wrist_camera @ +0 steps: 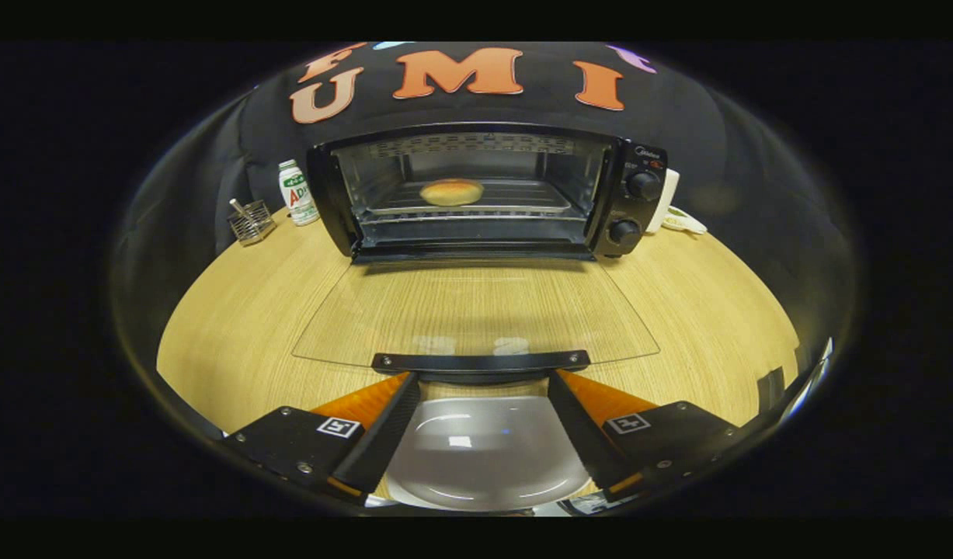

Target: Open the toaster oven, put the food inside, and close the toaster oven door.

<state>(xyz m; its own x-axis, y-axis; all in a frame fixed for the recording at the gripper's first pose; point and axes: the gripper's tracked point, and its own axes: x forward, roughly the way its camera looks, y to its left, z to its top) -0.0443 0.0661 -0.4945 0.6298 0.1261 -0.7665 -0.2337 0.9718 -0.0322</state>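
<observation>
Your one toaster oven (484, 190) stands at the far side of the wooden table (235, 310), its back to the dark booth wall. Its door (476, 310) is dropped fully open and lies flat toward you, a single clear glass pane through which you see the table's grain. Along the door's near edge runs one dark handle bar (480, 361), fixed with a screw at each end.

Inside the oven you have one piece of food, a round golden bun (451, 192), sitting on the wire rack (523, 203) about midway across, well back from the door hinge. On the oven's right-hand panel you can count two black knobs (644, 185), one above the other.

Your gripper (484, 384) is released: its two fingers stand spread wide apart, holding nothing. The tips sit just beneath the handle bar, one near each end of it; you cannot tell from here whether they touch it. Between the fingers, and below them, lies one pale empty plate (484, 458) on the table.

Farther out, to the left of the oven, stands one small white bottle (297, 192) with a green cap, and just beside it, nearer the table's edge, one small wire basket (251, 221) with a utensil in it. Behind the oven's right side you see a white object (674, 213), partly hidden, too little of it showing to name.
</observation>
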